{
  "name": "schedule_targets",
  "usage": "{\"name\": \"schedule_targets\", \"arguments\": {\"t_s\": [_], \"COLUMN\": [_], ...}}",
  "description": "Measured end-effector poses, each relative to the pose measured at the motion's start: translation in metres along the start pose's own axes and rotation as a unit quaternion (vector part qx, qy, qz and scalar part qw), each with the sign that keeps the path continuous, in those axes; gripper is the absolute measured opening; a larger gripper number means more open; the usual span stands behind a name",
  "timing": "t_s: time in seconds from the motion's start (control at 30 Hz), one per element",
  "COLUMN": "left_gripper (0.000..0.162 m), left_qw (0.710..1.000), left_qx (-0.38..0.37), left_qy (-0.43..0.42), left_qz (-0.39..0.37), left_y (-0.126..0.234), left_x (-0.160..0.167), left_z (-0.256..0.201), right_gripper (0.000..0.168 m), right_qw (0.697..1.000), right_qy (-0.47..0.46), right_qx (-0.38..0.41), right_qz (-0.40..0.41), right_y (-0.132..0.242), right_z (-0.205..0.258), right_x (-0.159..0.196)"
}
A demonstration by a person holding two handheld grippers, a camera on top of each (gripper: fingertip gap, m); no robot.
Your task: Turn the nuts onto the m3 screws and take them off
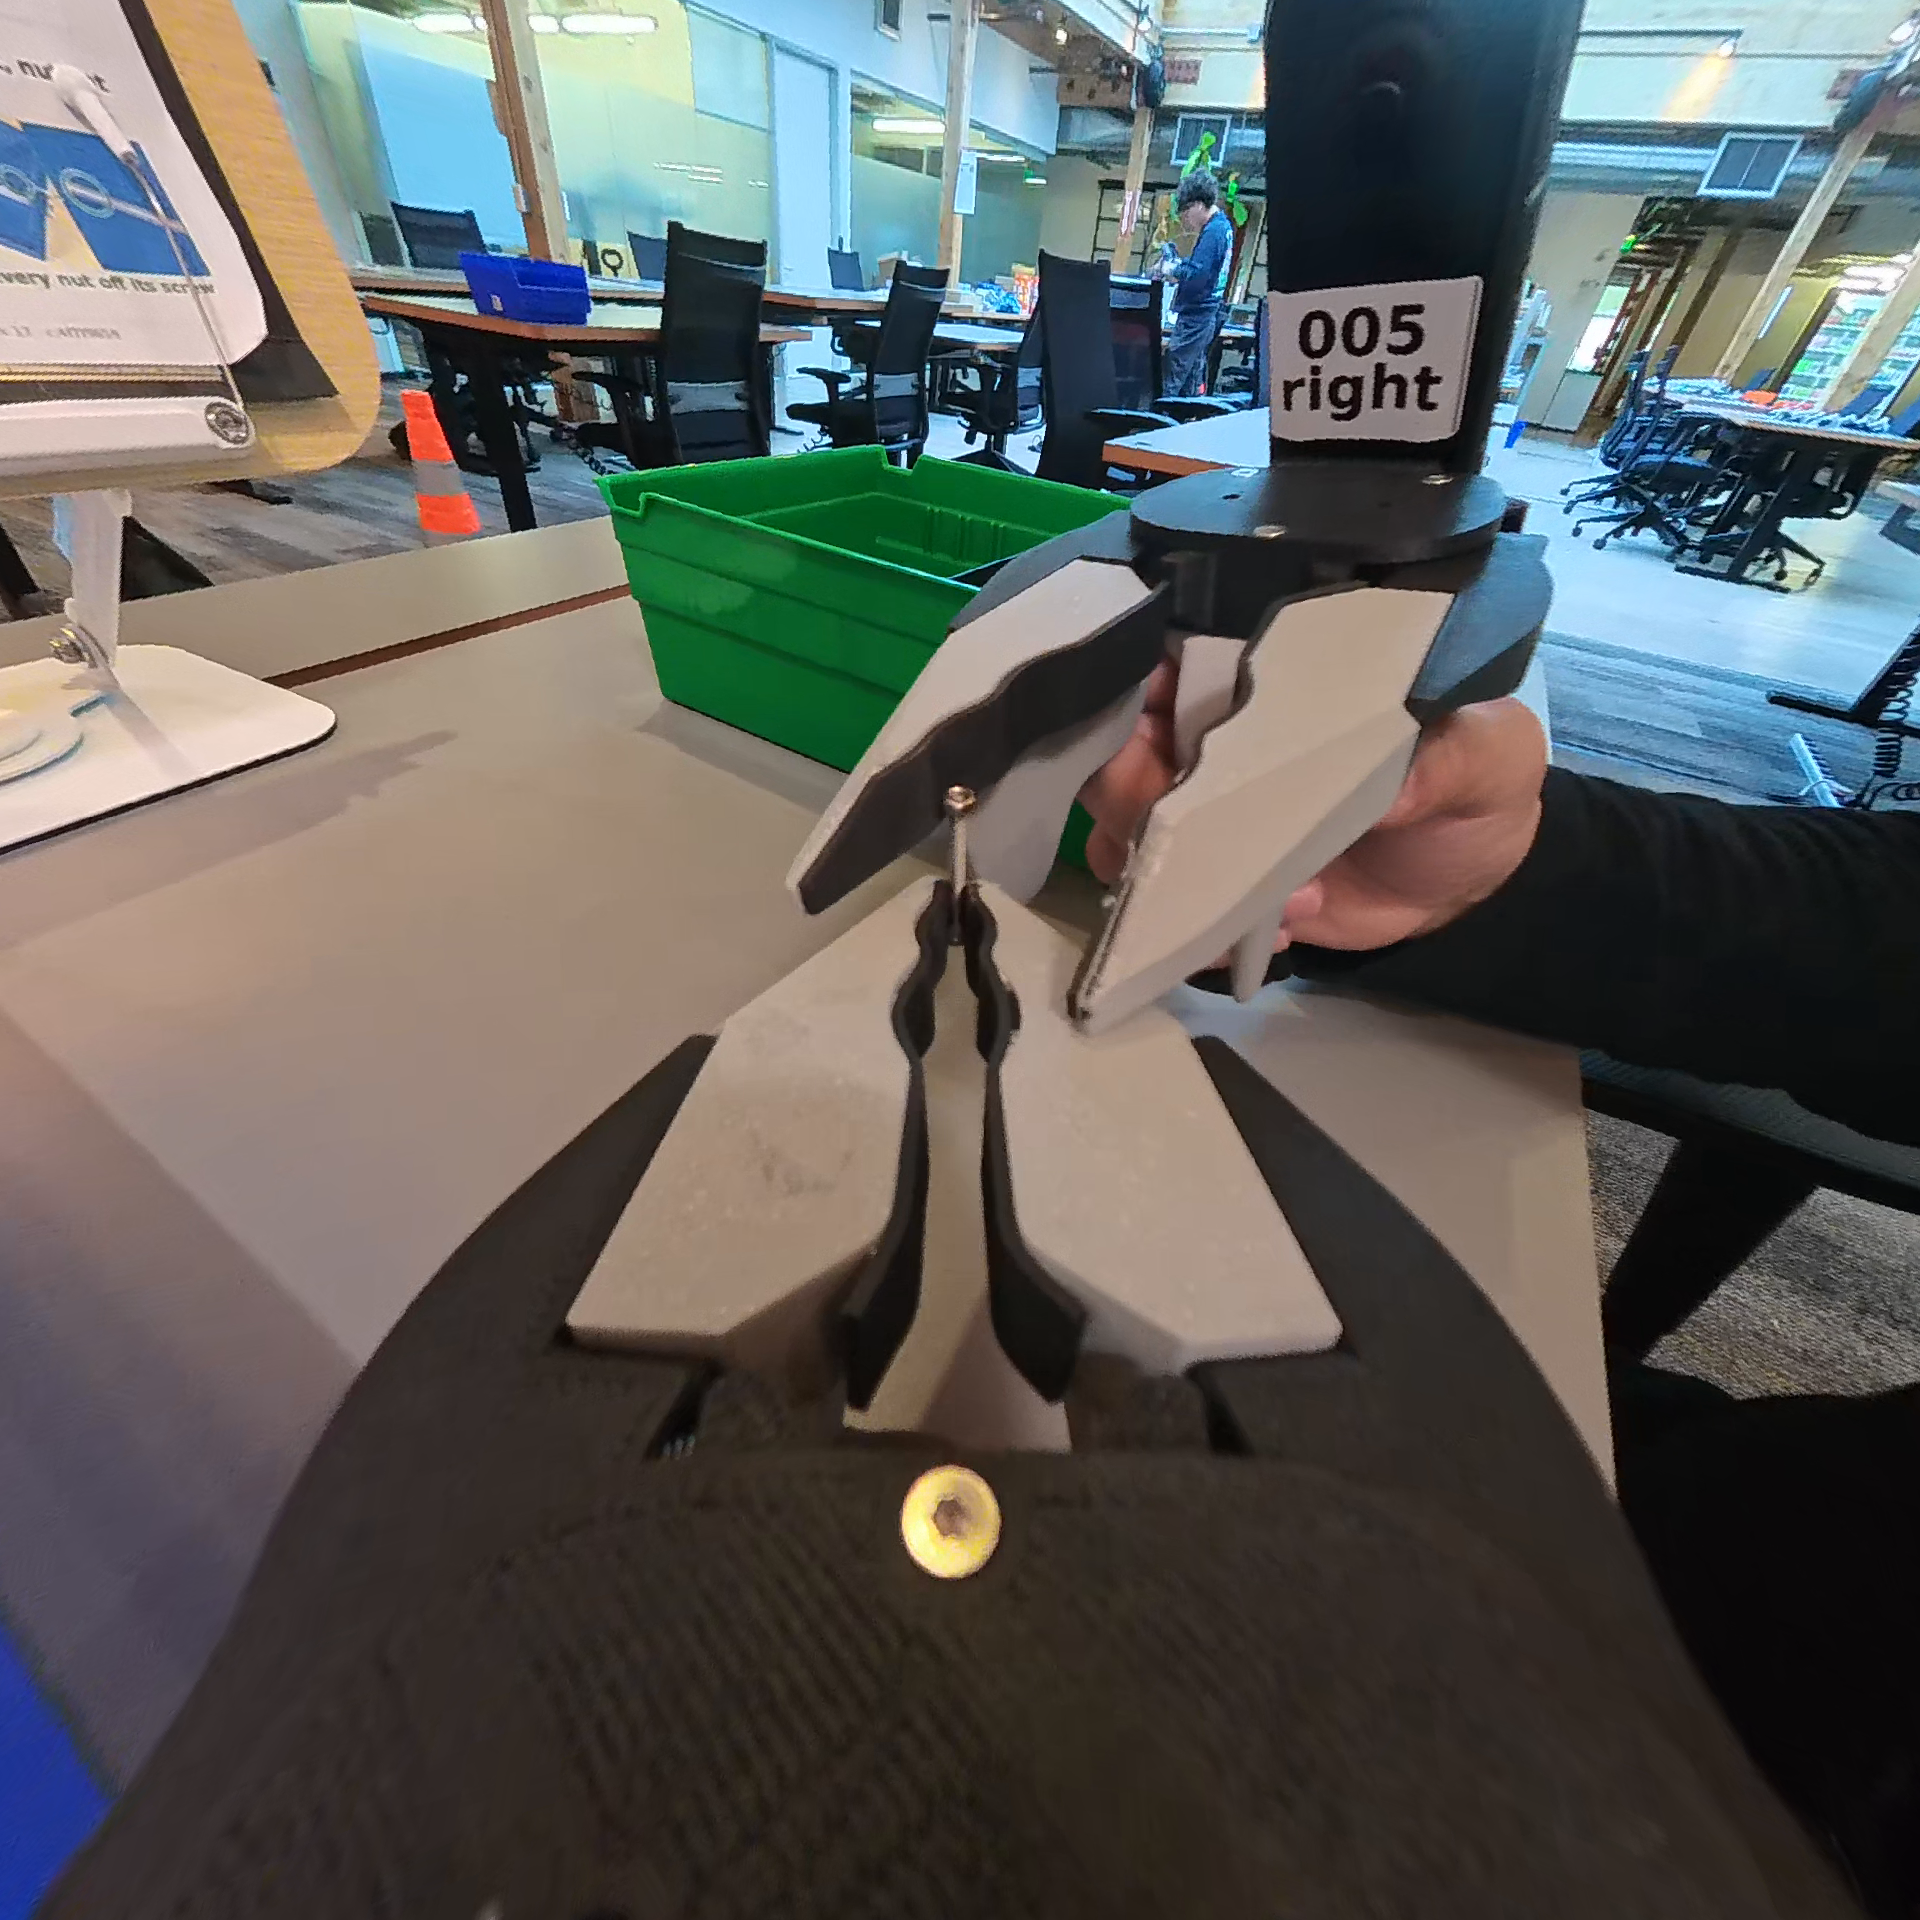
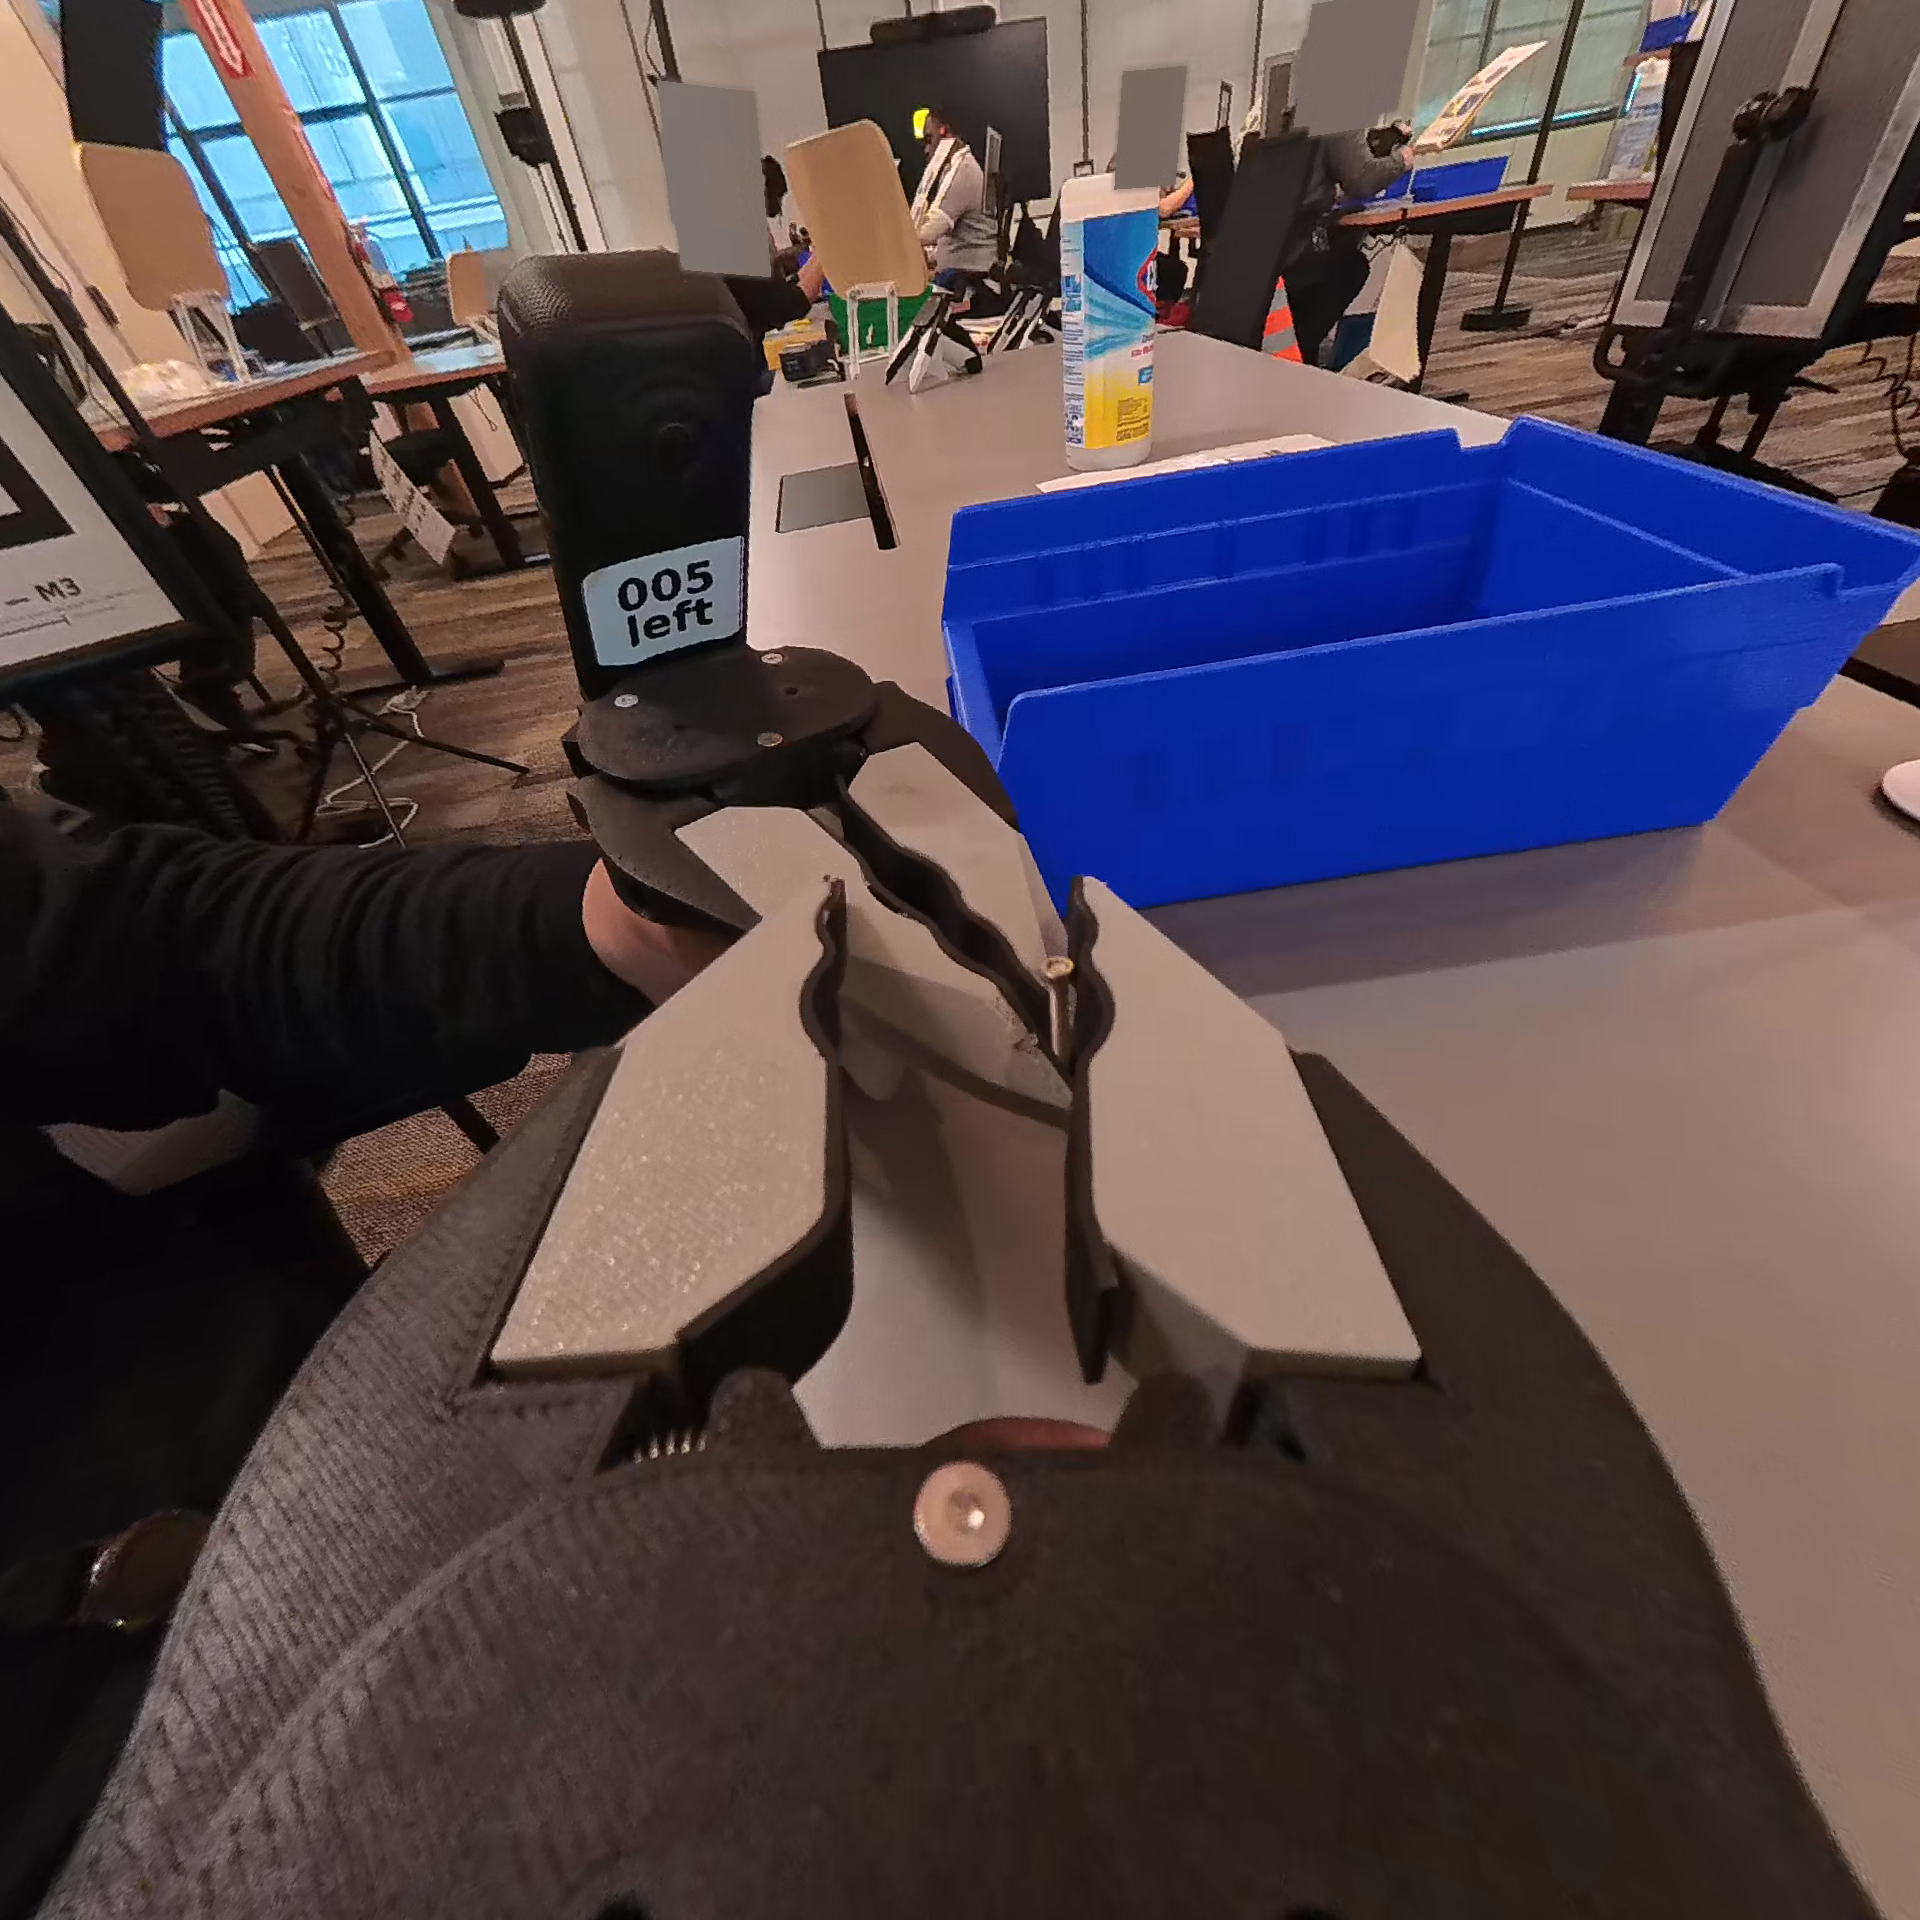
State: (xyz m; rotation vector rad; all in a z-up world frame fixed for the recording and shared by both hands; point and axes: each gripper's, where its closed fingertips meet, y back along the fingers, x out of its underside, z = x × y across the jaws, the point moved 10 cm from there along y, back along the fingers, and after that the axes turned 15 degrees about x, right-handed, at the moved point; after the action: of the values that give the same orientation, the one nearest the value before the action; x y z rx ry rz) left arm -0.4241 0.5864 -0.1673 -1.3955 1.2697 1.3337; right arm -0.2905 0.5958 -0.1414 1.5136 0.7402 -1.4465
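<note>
My left gripper is shut on a small silver M3 screw and holds it upright above the grey table, head up. I cannot make out a nut on it. My right gripper is open, and its jaws straddle the screw, which stands close to the inner pad of its right finger. In the left wrist view the right gripper comes in from the far right, held by a hand in a black sleeve. In the right wrist view the left gripper reaches in from the left.
A green bin stands on the table behind the grippers in the left wrist view. A blue bin and a wipes canister stand beyond them in the right wrist view. A white document stand is at far left. My hands' fingertips stand some 5 centimetres from each other.
</note>
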Motion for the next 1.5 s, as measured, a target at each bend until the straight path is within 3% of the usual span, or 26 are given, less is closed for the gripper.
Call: {"name": "schedule_targets", "arguments": {"t_s": [0.3, 1.5], "left_gripper": [0.0, 0.0], "left_qw": [1.0, 0.999], "left_qx": [-0.018, -0.032], "left_qy": [0.005, 0.005], "left_qz": [-0.006, -0.002], "left_y": [0.006, 0.007], "left_x": [-0.001, 0.0], "left_z": [0.004, 0.006], "right_gripper": [0.036, 0.025], "right_qw": [0.999, 0.999], "right_qy": [-0.002, 0.003], "right_qx": [0.032, 0.04], "right_qz": [-0.016, -0.005], "right_y": [0.016, 0.01], "right_z": [-0.012, -0.009], "right_x": [-0.004, -0.001]}}
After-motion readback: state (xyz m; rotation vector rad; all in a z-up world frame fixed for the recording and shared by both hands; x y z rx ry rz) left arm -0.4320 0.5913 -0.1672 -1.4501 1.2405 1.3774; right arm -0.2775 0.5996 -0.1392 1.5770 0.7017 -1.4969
